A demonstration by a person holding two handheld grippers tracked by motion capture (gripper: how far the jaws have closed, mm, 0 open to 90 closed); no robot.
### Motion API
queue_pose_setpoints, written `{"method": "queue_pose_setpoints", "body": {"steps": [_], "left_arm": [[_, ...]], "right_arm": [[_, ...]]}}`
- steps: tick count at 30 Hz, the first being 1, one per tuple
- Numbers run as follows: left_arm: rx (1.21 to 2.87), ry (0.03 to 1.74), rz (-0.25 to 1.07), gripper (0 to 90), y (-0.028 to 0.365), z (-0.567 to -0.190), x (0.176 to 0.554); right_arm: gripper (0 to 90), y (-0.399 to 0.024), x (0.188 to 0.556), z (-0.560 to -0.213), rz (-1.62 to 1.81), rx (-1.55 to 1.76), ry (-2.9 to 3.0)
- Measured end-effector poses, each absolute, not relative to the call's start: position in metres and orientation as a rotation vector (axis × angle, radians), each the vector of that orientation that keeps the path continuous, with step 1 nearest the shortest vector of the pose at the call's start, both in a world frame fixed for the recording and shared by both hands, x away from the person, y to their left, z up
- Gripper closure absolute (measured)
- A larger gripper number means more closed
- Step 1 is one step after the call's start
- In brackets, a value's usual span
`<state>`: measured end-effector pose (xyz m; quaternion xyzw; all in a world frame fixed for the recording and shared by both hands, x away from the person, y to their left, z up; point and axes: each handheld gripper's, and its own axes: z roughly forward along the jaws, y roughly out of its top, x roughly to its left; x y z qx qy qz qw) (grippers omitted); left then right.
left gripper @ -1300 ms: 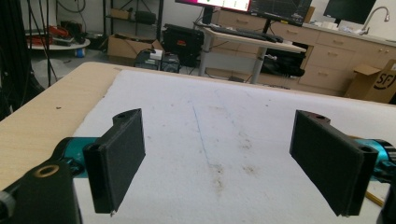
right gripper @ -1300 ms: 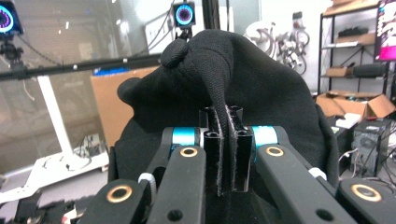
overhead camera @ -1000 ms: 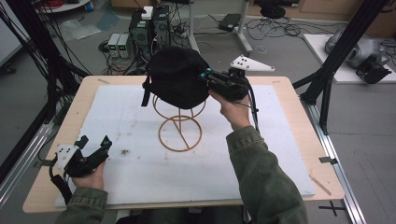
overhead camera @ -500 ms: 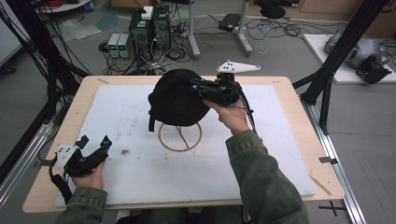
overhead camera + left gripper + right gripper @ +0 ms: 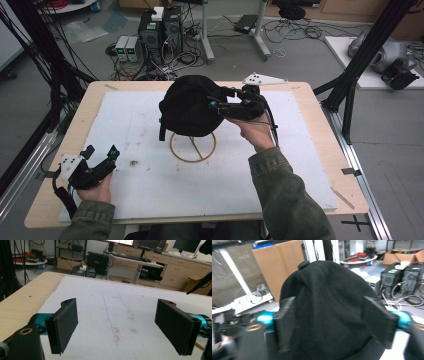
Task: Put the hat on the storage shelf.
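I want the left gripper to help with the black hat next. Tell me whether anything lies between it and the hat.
Nothing visible does. The left gripper rests open near the mat's front left corner, and only bare white mat lies between it and the black hat on its wire stand.

a white foam mat (image 5: 150, 135) covers most of the wooden table (image 5: 320, 107), with a faint blue line and a few brown specks on it (clearest in the left gripper view). behind the table, computer towers (image 5: 160, 30) stand on the grey floor among tangled cables (image 5: 295, 30). a cardboard box (image 5: 278, 263) leans farther back, and black frame posts (image 5: 365, 55) rise at the sides.
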<state>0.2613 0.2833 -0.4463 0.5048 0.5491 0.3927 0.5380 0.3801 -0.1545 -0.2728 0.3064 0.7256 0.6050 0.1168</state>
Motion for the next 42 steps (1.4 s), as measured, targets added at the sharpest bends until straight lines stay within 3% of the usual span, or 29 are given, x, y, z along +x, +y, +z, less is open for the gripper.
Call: {"method": "queue_pose_setpoints", "body": {"steps": [5,24,42], "left_arm": [[1.206,1.301,0.939,18.9,0.282,-0.446,0.262],[1.206,1.297,0.951,18.9,0.279,-0.445,0.262],[1.204,1.297,0.961,18.9,0.278,-0.445,0.262]], "right_arm": [[13.0,-0.167,0.374,-0.28,1.788,0.893,2.113],[11.6,-0.238,0.347,-0.318,1.659,1.089,1.83],[11.7,-0.254,0.312,-0.361,1.431,1.119,1.56]]}}
